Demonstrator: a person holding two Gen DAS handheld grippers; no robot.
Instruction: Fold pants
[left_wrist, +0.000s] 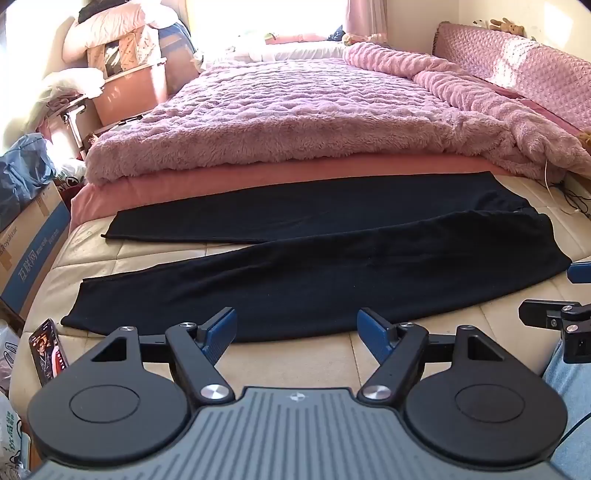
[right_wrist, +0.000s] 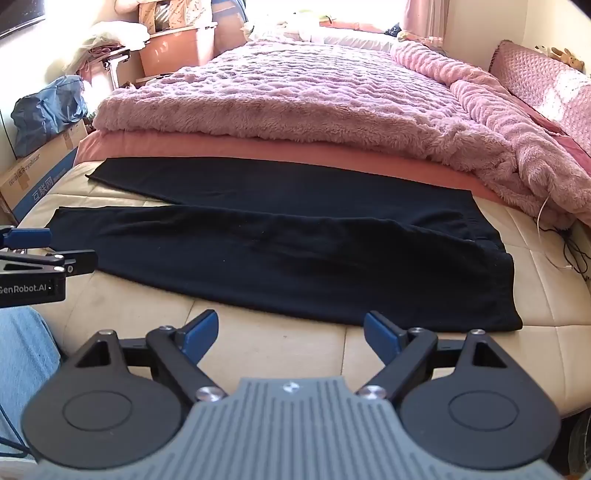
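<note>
The black pants (left_wrist: 314, 258) lie flat at 12 o'clock of both wide, empty grippers, long axis running 9 to 3, waistband nearer the right gripper (right_wrist: 290, 338), cuffs nearer the left gripper (left_wrist: 295, 334).

Black pants (right_wrist: 280, 254): spread flat on cream quilted mattress (right_wrist: 266, 343), legs splayed toward the left, waistband at right.
Right gripper (right_wrist: 291, 332): blue-padded jaws wide apart, empty, just short of the pants' near edge.
Left gripper (right_wrist: 29, 254): partly visible at left edge.
Pink fleece blanket (right_wrist: 295, 107): beyond the pants.
Cardboard box (right_wrist: 40, 181): far left.
</note>
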